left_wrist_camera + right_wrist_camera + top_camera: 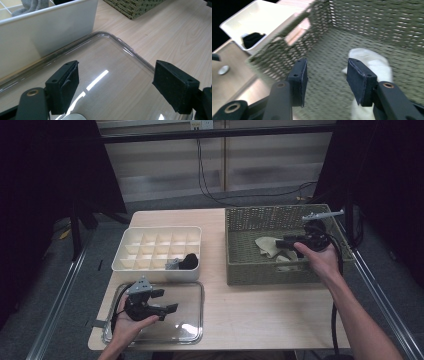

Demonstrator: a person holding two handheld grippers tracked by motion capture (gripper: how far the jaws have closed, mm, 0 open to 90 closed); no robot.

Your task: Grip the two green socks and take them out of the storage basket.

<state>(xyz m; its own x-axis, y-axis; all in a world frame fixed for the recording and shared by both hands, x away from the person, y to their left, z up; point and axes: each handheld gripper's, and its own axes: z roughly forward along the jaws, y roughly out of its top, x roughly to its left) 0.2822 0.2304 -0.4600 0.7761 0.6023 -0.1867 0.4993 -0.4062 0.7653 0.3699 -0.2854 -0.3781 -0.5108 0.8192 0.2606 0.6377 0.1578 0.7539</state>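
Right gripper [325, 80], jaws parted and empty, hovering inside the wicker basket [240, 265] with the pale sock [372, 62] just ahead, right of the jaw gap.

Pale wooden table [250, 315] on grey floor [65, 320], dark curtains [45, 165] around

A recording lab is showing here: black curtains [45, 180] are hanging left and right of a small wooden table [250, 310]. Metal frame rails [60, 305] are running beside it, and cables [210, 190] are trailing down the far wall.
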